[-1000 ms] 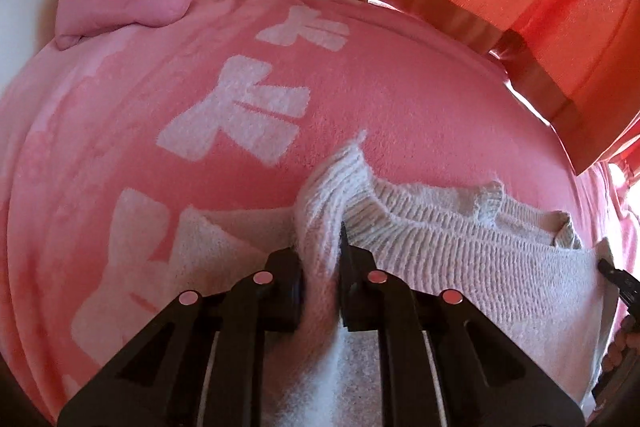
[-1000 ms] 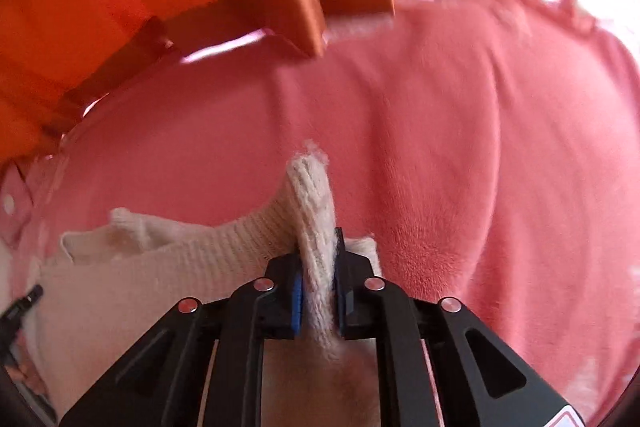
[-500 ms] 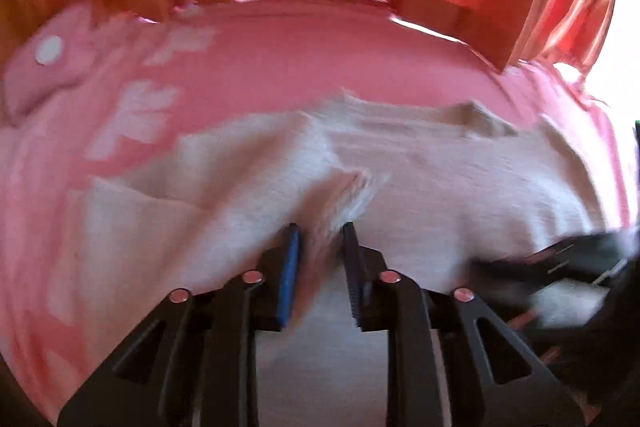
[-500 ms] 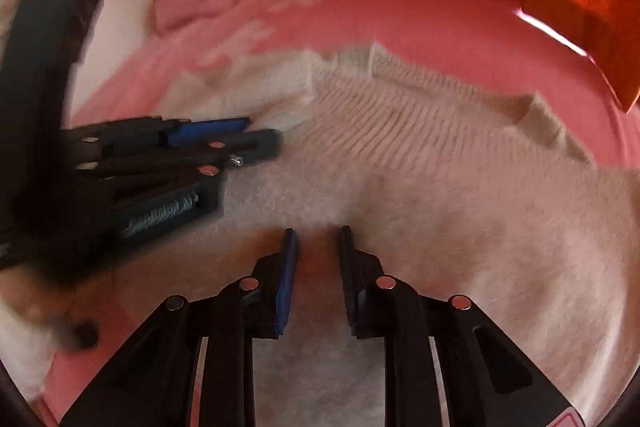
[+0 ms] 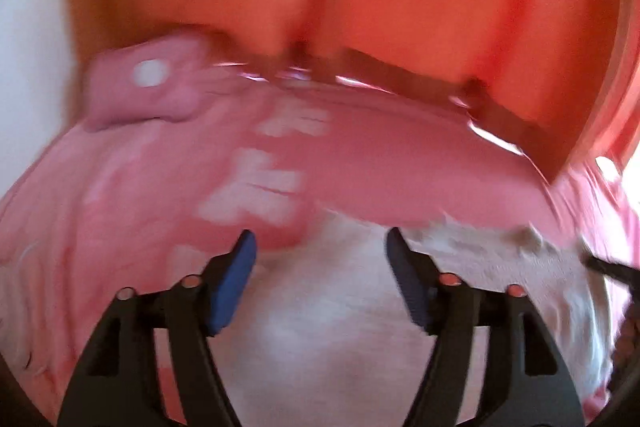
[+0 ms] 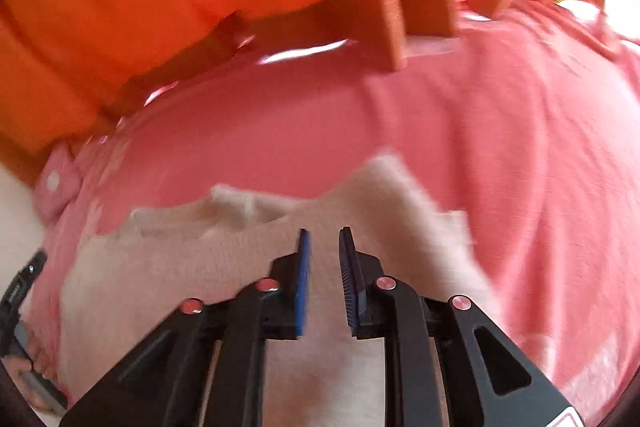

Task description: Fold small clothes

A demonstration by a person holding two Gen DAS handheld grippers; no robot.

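A small cream knit sweater [image 5: 340, 311] lies flat on a pink blanket [image 5: 120, 211] with pale bow patterns. It also shows in the right wrist view [image 6: 180, 275], collar edge towards the far side. My left gripper [image 5: 320, 247] is wide open and empty above the sweater's far left part. My right gripper [image 6: 324, 239] is open by a narrow gap, empty, above the sweater's right part. Both views are blurred by motion.
Orange curtains [image 5: 360, 7] hang behind the bed, also in the right wrist view [image 6: 140, 7]. A pink pillow [image 5: 148, 87] with a white button lies at the far left. The left gripper's edge [image 6: 20, 283] shows at the right view's left side.
Both grippers let go of the sweater's edges. The sweater now lies folded flat. The left gripper opened wide and both drew back above the garment.
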